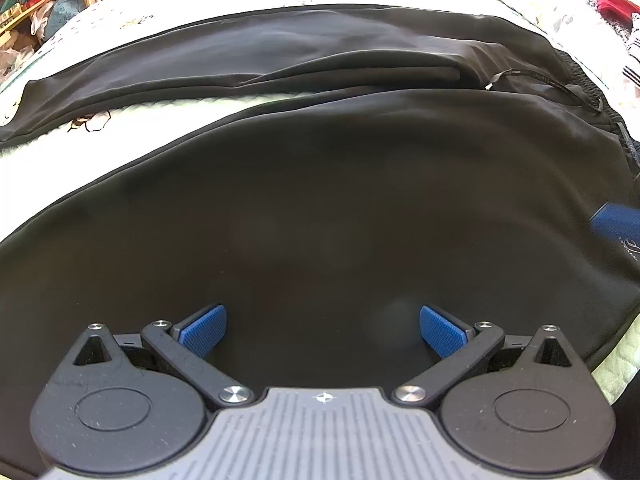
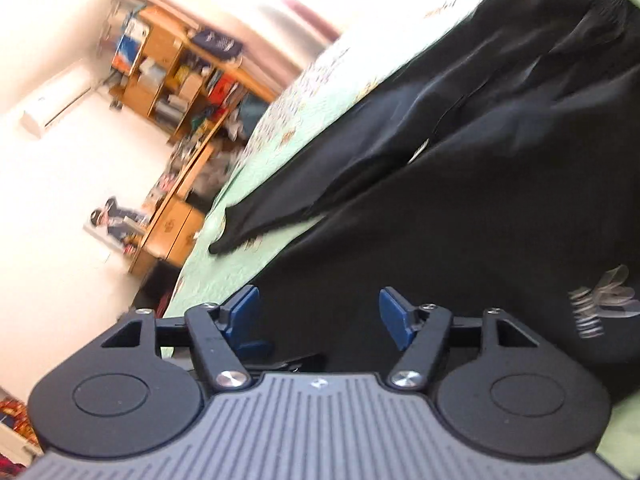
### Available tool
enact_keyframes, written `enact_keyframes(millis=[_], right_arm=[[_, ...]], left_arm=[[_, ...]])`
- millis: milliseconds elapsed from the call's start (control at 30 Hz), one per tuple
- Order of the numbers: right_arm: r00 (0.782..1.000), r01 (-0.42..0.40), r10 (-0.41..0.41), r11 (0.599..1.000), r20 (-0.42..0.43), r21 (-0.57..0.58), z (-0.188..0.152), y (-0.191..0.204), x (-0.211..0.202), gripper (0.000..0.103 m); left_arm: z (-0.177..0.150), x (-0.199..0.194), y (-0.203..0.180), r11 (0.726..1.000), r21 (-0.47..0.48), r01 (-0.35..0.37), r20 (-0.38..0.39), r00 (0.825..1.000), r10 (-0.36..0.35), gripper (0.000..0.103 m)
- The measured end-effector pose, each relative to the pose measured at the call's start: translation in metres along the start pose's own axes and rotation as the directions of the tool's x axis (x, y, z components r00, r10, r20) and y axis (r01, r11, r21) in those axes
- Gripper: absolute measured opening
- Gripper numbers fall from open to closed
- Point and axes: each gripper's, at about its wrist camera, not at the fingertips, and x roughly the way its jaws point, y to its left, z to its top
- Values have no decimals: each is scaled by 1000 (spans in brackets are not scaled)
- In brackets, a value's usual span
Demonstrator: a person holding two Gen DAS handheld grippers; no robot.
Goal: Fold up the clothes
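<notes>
In the left wrist view, the left tool [image 1: 323, 330] is hovering with its blue pads wide apart, gripping nothing, over black trousers [image 1: 320, 208] lying spread across a pale green quilted bed [image 1: 132, 110], legs running leftward. In the right wrist view, the right tool [image 2: 318, 318] is likewise gaping empty above the trousers' near leg, a wooden shelf [image 2: 176, 76] sitting far left

Black grippers, blue ribbed fingers [image 1: 204, 330], silver screws
</notes>
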Motion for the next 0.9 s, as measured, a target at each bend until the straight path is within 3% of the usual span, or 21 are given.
enact_keyframes(millis=[67,133,267,333,467,567,667,900], right_arm=[[999,8,-8,1000,-46,18,-5,-6,16,71],[996,18,-14,999,-91,35,-11,-12,33,65],[996,16,-14,1000,-87,17,-13,-15,11,67],[996,36,-37,999,-83,-7,-5,-7,4,70],[1000,12,-12,999,14,-34,10,4,5,74],[998,55,-55,998,3,9,8,-11,19,78],[998,60,-60,998,14,20,-5,-18,32,67],[998,-49,49,999,48,9,12,-4,33,70]], left_arm=[[0,0,0,1000,-1,1,-1,1000,-1,103],[0,0,0,1000,-1,2,-1,1000,-2,103],[0,1,1,1000,-3,3,-3,1000,-3,103],[1,1,1,1000,-3,4,-4,1000,-4,103],[2,-1,5,1000,-16,25,-3,1000,-25,102],[3,-6,13,997,-47,60,2,998,-60,102],[5,-13,25,988,-110,108,20,994,-107,102],[32,-19,52,961,-222,165,77,985,-152,102]])
